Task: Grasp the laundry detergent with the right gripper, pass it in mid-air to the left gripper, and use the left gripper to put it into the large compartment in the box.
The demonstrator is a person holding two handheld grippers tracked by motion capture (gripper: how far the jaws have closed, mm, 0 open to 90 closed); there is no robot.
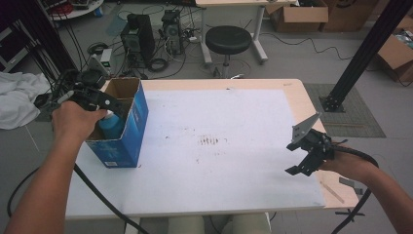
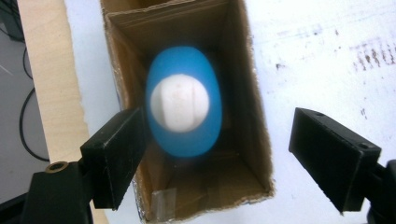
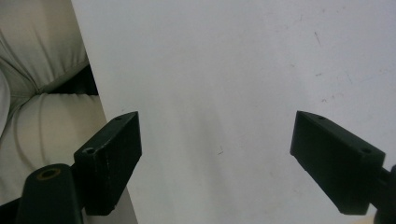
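A blue cardboard box [image 1: 127, 130] stands open-topped at the table's left edge. Inside it sits a blue bottle [image 1: 111, 125] with a white cap. In the left gripper view I look straight down into the box [image 2: 254, 112], and the bottle [image 2: 183, 101] appears blurred, cap upward. My left gripper [image 2: 229, 156] hovers over the box mouth, open, its jaws spread wider than the bottle and not touching it. The left gripper [image 1: 108, 103] is held at the box's left rim. My right gripper [image 1: 298, 157] is open over the white mat near the table's right edge, with nothing between its jaws [image 3: 224, 163].
A white mat [image 1: 219, 146] covers the wooden table, with dark smudges at its middle. On the floor beyond are a black stool [image 1: 228, 40], computer towers [image 1: 137, 36] and cardboard boxes [image 1: 298, 14]. A black post [image 1: 363, 53] rises at the right. Trousered legs [image 3: 42, 107] show below the table edge.
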